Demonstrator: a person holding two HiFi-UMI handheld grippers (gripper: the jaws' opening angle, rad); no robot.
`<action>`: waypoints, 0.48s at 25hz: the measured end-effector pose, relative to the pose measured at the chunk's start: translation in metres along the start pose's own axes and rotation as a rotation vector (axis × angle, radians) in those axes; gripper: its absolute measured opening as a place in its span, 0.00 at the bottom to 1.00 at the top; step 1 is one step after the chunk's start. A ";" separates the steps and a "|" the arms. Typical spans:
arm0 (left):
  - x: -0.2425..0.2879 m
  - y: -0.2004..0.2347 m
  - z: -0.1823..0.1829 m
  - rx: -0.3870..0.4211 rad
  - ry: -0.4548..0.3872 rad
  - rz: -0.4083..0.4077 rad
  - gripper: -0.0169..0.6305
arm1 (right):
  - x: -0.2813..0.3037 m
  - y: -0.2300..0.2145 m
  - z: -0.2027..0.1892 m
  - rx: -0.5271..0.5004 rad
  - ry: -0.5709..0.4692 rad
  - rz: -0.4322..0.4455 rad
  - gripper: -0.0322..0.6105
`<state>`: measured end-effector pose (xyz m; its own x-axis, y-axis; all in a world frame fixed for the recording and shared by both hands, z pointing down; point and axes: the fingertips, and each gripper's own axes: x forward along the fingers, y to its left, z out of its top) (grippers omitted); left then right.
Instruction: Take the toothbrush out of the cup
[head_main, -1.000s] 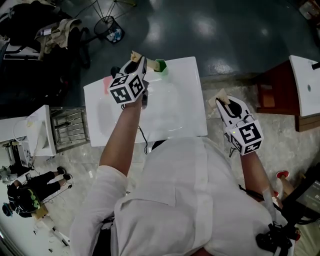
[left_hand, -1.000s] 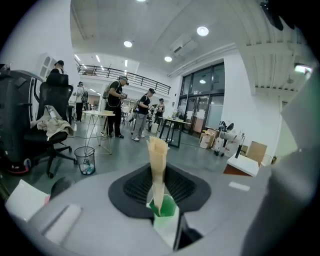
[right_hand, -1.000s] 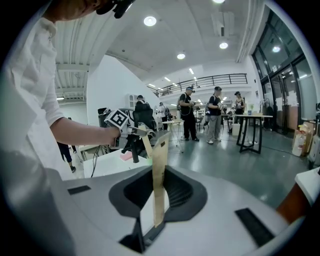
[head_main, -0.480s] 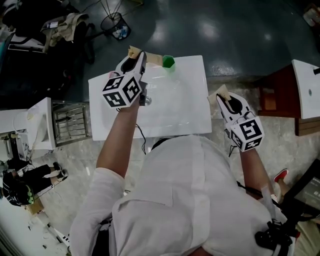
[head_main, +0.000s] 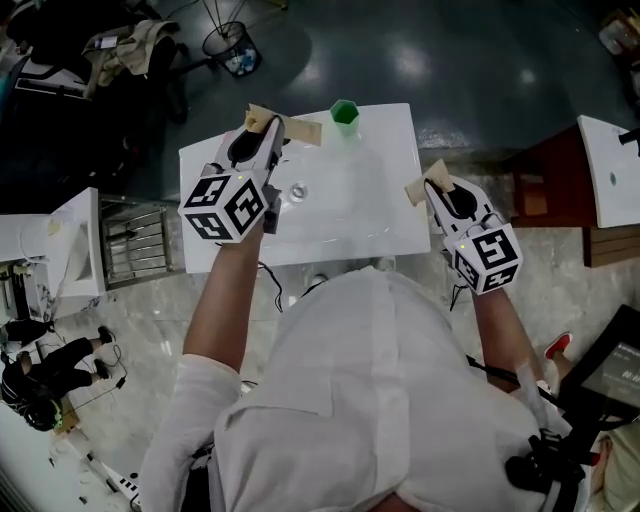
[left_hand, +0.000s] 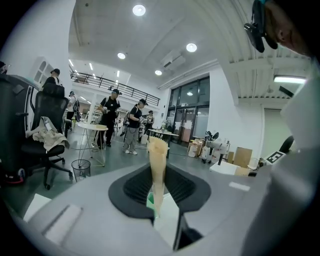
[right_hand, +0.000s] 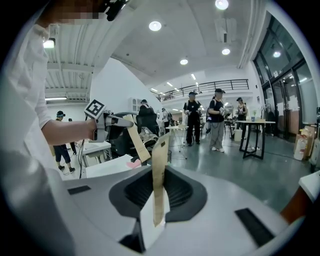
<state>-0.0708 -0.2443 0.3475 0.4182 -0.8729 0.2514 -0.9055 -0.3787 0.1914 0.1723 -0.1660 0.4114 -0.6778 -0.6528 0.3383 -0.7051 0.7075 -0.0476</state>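
The left gripper has drawn back from the green cup, which it nearly touched a second ago (a strip of white surface now shows between them). The right gripper has edged inward, from beside the surface to overlapping its right edge.

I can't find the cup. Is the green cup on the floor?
No, the green cup stands at the far edge of the white sink top.

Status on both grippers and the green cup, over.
Left gripper, right gripper: jaws together, nothing held. Green cup upright at white table's far edge; toothbrush not made out. Nothing blocks the cup.
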 end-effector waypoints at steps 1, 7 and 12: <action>-0.004 -0.001 -0.001 0.004 0.002 0.000 0.15 | 0.001 -0.001 0.001 0.003 -0.001 0.000 0.13; -0.054 -0.001 -0.015 -0.002 0.008 -0.060 0.15 | 0.003 0.032 0.008 -0.006 -0.002 -0.020 0.13; -0.097 -0.001 -0.030 0.010 0.019 -0.118 0.15 | 0.006 0.067 0.009 -0.003 -0.001 -0.032 0.13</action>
<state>-0.1087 -0.1502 0.3513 0.5232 -0.8160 0.2458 -0.8505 -0.4816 0.2117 0.1188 -0.1246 0.4021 -0.6551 -0.6755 0.3385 -0.7259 0.6869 -0.0341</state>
